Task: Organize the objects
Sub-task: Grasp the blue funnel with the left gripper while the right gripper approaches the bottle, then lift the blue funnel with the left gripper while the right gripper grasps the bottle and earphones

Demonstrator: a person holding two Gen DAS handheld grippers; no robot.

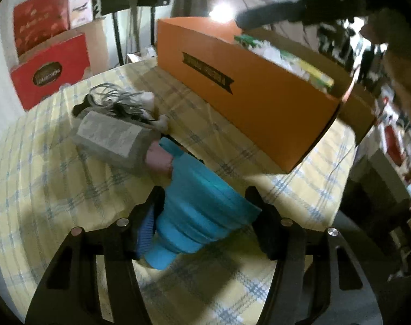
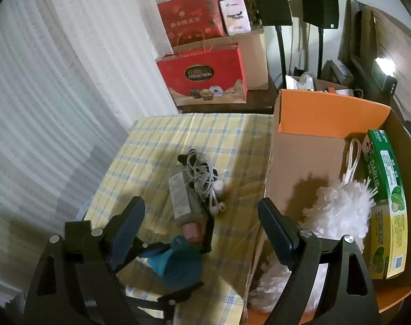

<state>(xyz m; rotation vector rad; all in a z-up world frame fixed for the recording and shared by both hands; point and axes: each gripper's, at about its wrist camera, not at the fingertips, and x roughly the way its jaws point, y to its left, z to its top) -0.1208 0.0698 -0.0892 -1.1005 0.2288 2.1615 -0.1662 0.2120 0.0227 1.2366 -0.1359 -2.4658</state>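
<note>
- A yellow checked tablecloth point(image 2: 162, 138) is spread over the table.
- Two red gift bags point(image 2: 202, 78) are placed beside a cardboard carton point(image 2: 255, 59).
- Two black stands point(image 2: 280, 40) are seen behind.

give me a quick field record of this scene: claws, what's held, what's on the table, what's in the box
left claw: closed on blue collapsible cup
right claw: open, empty
checked tablecloth: grey tube, tangled earphones, pink item
orange box: white duster, green toothpaste carton
</note>
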